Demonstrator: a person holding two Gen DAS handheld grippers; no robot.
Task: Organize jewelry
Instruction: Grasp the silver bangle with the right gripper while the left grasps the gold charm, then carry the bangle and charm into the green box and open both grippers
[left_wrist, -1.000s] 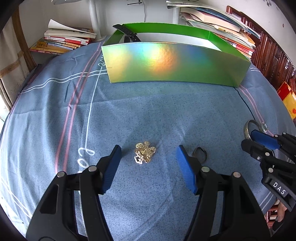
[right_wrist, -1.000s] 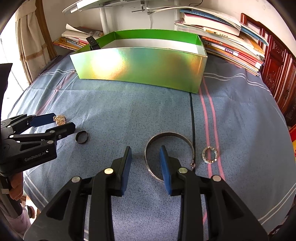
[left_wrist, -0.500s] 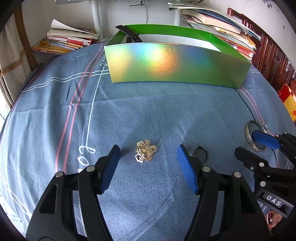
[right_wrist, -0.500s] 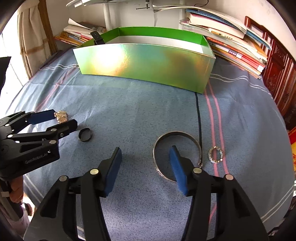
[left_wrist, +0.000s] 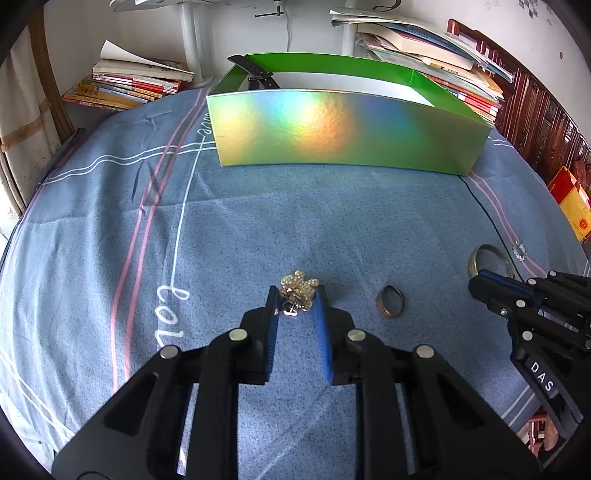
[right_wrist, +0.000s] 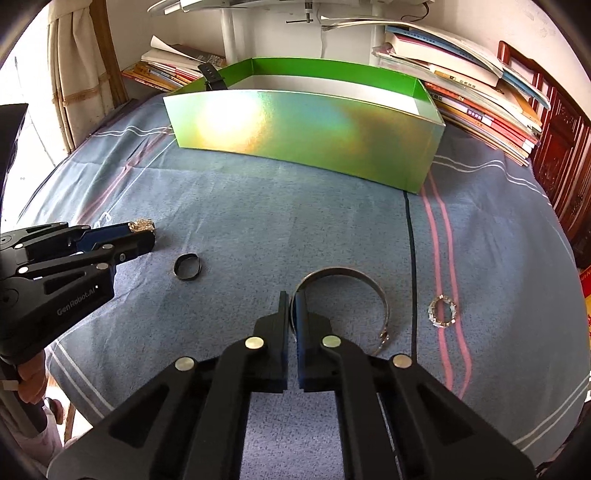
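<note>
On the blue cloth lies a gold beaded jewelry cluster (left_wrist: 298, 282) (right_wrist: 140, 224). My left gripper (left_wrist: 296, 295) (right_wrist: 142, 236) is closing on it, its blue pads pressing the cluster from both sides. My right gripper (right_wrist: 291, 299) (left_wrist: 476, 280) is shut on the left rim of a silver bangle (right_wrist: 340, 273) (left_wrist: 487, 249), which lies on the cloth. A dark ring (left_wrist: 390, 301) (right_wrist: 188, 267) rests loose between the two grippers. A small sparkly ring (right_wrist: 442, 311) (left_wrist: 520, 251) sits right of the bangle. The iridescent green box (left_wrist: 332, 129) (right_wrist: 295, 122) stands open at the back.
A black strap (left_wrist: 255, 72) hangs over the box's far left corner. Stacks of books (left_wrist: 133, 83) (right_wrist: 472, 96) lie behind the box on both sides. A white pole (left_wrist: 190, 40) rises at the back and a dark wooden cabinet (right_wrist: 557, 147) stands at the right.
Both grippers have closed: the left from wide open onto the gold cluster, the right onto the bangle's rim after first opening wider. Neither hand has shifted much.
</note>
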